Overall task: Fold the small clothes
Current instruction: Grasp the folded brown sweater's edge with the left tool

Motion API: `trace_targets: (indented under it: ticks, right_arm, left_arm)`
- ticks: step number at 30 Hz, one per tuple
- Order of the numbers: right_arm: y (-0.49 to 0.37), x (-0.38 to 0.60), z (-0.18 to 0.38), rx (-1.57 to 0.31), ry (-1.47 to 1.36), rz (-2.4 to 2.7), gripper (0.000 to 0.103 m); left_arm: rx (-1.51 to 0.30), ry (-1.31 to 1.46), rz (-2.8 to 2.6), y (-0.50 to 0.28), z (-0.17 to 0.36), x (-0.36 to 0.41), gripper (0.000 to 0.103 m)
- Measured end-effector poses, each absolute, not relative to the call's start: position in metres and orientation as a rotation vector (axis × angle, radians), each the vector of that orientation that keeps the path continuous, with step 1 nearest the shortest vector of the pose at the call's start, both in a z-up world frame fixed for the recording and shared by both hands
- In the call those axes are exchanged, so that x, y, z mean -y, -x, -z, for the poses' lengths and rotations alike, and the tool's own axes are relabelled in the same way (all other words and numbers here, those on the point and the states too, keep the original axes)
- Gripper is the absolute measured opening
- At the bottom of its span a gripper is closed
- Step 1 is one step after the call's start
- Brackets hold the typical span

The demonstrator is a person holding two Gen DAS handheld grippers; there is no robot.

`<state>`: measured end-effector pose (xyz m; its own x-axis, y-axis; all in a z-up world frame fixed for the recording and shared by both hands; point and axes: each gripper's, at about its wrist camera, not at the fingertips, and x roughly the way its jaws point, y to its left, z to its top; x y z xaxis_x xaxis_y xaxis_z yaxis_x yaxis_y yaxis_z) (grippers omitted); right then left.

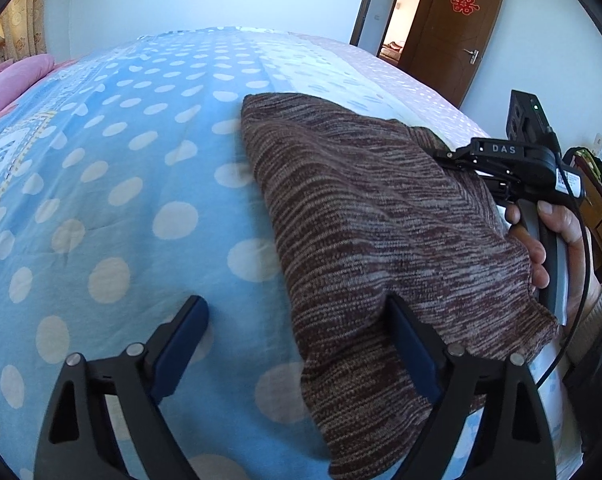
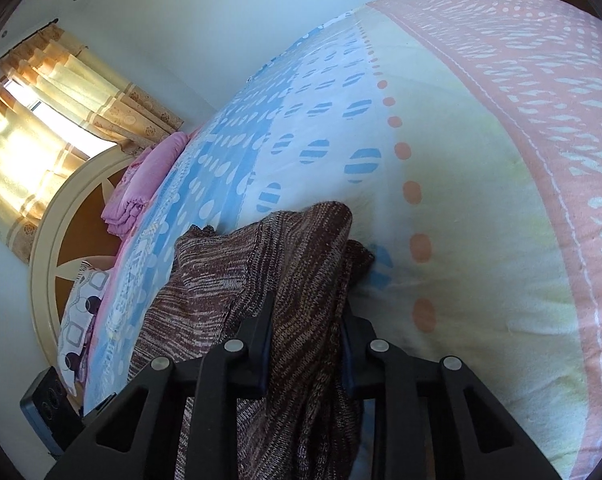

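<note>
A brown-and-grey knitted garment [image 1: 365,216] lies on a bed covered with a blue sheet with pale dots [image 1: 113,184], toward the bed's right, near side. The left hand-held gripper [image 1: 297,340] hangs over the garment's near left edge with its jaws spread wide: one finger is over the bare sheet, the other over the knit, and nothing is pinched. The right hand-held gripper [image 2: 307,344] has its jaws drawn in on a bunched fold of the garment's right edge [image 2: 305,280], the fabric rising in a ridge between the pads. In the left wrist view a hand [image 1: 549,240] grips that tool's handle. Folded pink bedding [image 2: 141,184] lies at the far left by the headboard [image 2: 49,240]. No containers are visible.
</note>
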<state>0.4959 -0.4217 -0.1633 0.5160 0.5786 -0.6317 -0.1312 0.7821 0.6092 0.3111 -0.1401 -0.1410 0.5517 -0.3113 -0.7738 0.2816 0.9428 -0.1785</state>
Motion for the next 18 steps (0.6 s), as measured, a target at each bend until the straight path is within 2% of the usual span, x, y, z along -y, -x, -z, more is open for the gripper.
trace_targets:
  ticks: [3,5,7,13,18]
  right_arm:
    - [-0.492,0.414,0.158,-0.929,-0.474,-0.416,0.024]
    - [-0.489,0.409,0.154,-0.924,-0.456,-0.392,0.023]
    - [-0.485,0.406,0.149,-0.912,-0.457,-0.377,0.022]
    - [-0.466,0.399,0.131,-0.871,-0.461,-0.364,0.021]
    - [-0.447,0.388,0.107,-0.833,-0.46,-0.394,0.021]
  left_arm:
    - [-0.909,0.019,0.39,-0.307,0.139,0.145,0.07]
    - [-0.908,0.014,0.443,-0.303,0.137,0.15,0.042]
    - [-0.904,-0.004,0.444,-0.301,0.135,0.153,0.04]
    - [-0.907,-0.02,0.429,-0.292,0.125,0.15,0.027]
    - [-0.877,-0.074,0.41,-0.272,0.109,0.149,0.025]
